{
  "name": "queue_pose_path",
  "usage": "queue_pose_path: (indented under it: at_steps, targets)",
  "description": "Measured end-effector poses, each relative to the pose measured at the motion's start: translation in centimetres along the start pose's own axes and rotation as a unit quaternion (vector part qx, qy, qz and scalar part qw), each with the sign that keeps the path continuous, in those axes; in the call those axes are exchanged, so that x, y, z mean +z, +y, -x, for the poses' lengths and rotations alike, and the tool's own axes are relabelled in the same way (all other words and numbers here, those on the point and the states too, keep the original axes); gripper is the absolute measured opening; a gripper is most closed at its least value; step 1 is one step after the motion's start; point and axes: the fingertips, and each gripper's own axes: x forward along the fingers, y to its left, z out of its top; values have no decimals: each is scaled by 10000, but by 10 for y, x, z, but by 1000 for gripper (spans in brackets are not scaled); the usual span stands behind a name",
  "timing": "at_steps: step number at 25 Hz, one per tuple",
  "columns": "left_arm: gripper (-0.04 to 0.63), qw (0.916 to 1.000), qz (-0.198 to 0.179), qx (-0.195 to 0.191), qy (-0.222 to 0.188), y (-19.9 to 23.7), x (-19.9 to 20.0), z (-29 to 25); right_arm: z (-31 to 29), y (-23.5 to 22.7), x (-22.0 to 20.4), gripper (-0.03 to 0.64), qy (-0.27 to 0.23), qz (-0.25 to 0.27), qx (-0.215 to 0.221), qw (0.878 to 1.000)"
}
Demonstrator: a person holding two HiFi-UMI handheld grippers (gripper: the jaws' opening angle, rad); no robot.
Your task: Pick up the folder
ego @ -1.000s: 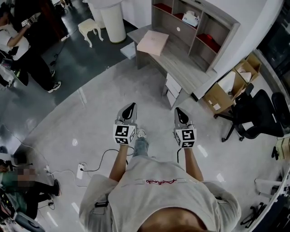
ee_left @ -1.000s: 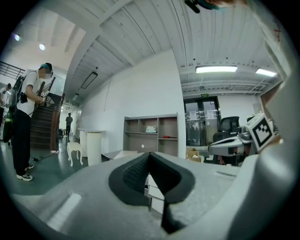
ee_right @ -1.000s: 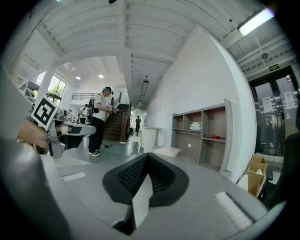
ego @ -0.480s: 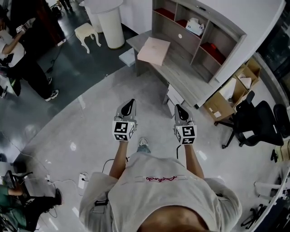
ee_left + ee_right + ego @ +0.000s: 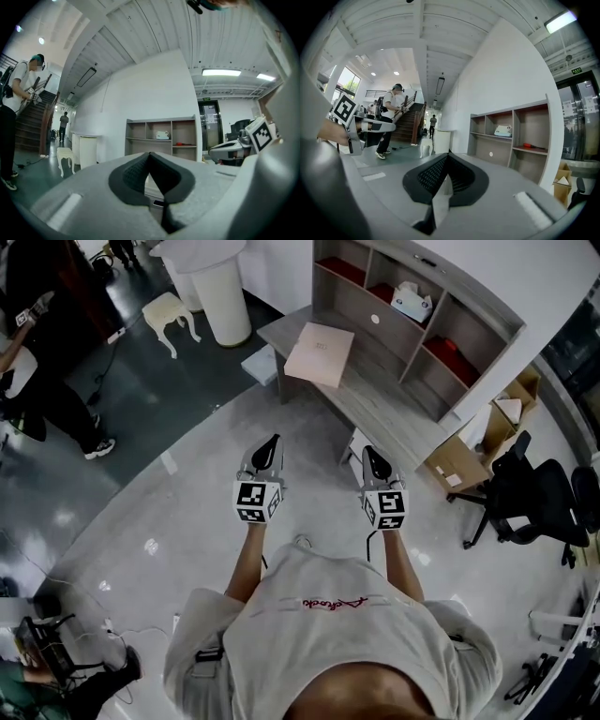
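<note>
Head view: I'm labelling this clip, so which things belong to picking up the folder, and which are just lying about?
For the job: folder, lying on the desk; left gripper and right gripper, both shut and empty.

Lying about: white box in the shelf, stool, cardboard box, office chair.

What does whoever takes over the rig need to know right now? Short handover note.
Left gripper: shut, nothing between the jaws.
Right gripper: shut, nothing between the jaws.
Both are held out in front of the person, over bare floor, short of the desk.
Folder: pink, lying flat on the desk's left end, in front of the shelf unit, untouched.
Done: nothing on the folder yet.
Left: close the distance to the desk, open a gripper, take the folder by an edge and lift it.
</note>
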Motion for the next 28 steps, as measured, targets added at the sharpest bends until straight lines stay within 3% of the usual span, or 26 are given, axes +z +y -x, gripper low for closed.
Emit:
queue_pose_path:
  at_steps: [15, 28]
  targets:
    - [-2, 9995, 25, -292, 77, 70, -7, -73, -91, -3, 4, 6, 104, 25, -241, 9997]
    - [-1, 9973, 282, -535, 411, 63, -44, -96, -99, -7, -23, 6, 443, -57, -354, 9984]
